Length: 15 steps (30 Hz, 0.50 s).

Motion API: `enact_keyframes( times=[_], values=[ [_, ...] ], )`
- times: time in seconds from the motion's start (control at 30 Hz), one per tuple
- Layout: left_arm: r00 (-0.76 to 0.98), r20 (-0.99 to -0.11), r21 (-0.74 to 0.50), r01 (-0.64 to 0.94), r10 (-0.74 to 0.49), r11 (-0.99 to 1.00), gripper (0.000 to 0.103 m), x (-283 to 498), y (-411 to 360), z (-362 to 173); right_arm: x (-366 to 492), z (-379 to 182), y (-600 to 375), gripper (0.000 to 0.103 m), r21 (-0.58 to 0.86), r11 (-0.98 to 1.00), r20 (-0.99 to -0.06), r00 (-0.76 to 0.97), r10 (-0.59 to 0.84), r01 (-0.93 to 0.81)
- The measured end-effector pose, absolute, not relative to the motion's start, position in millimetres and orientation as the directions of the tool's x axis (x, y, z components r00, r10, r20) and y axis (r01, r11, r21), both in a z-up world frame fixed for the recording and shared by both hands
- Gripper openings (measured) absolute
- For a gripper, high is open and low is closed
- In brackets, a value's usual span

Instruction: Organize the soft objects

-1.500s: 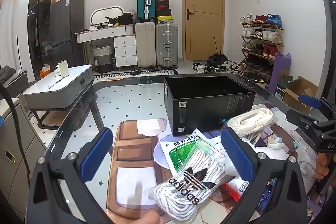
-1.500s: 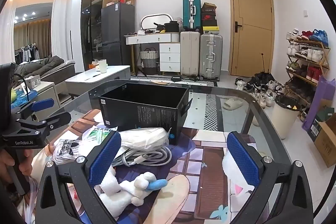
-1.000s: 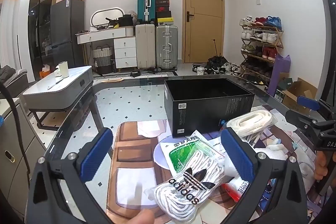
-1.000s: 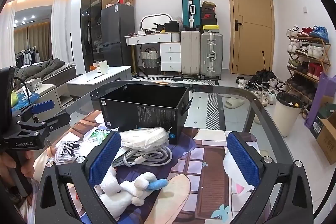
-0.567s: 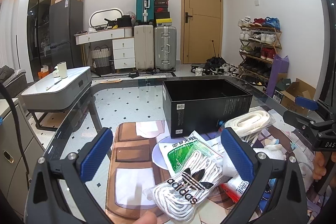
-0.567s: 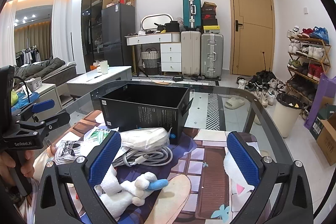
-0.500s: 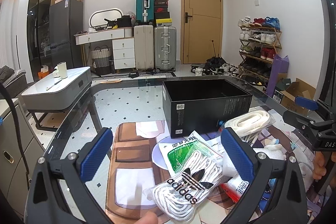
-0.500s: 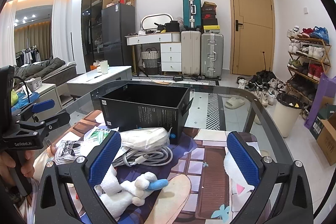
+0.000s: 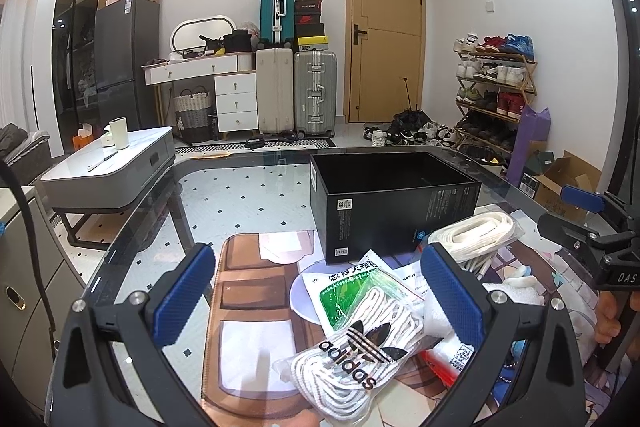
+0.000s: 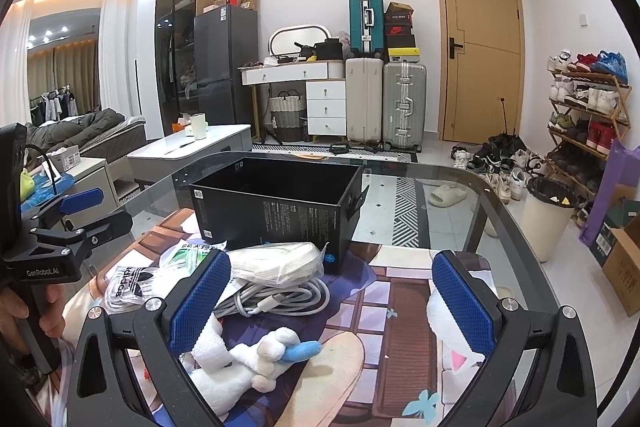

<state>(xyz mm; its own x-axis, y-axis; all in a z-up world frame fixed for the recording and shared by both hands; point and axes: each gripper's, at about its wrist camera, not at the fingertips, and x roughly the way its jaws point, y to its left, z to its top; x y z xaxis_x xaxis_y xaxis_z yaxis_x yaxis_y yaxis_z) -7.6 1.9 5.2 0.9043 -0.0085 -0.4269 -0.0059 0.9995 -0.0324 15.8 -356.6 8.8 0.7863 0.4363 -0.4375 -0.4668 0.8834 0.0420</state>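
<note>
An open black box [image 9: 394, 205] [image 10: 280, 207] stands on the glass table. In front of it lies a heap of soft things: a bag of white adidas laces [image 9: 360, 347] [image 10: 128, 285], a green-printed packet [image 9: 352, 283], a bag of folded white band [image 9: 476, 235] [image 10: 276, 263], a coiled white cable [image 10: 280, 297] and a white plush toy with a blue ear [image 10: 248, 359]. My left gripper [image 9: 318, 291] hovers open above the laces bag. My right gripper [image 10: 330, 297] is open too, over the cable and plush, holding nothing.
A printed cartoon mat [image 9: 248, 339] [image 10: 400, 307] covers the near part of the glass table [image 10: 460, 195]. A person's hand [image 10: 24, 315] holds the other gripper at the left edge. Suitcases, a shoe rack and a bin [image 10: 546, 219] stand on the floor beyond.
Almost nothing differs; both views shift very slightly, and both grippers stay open over the heap.
</note>
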Motion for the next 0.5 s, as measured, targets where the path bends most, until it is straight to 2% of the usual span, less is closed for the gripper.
enact_keyframes(
  times=[0.5],
  values=[
    [0.908,-0.419,-0.034,-0.012,-0.004,0.999,0.103,-8.8,1.9,5.0,15.3,10.2,-358.9,0.103,0.04,0.883,-0.436,0.786,0.437,-0.468]
  ],
)
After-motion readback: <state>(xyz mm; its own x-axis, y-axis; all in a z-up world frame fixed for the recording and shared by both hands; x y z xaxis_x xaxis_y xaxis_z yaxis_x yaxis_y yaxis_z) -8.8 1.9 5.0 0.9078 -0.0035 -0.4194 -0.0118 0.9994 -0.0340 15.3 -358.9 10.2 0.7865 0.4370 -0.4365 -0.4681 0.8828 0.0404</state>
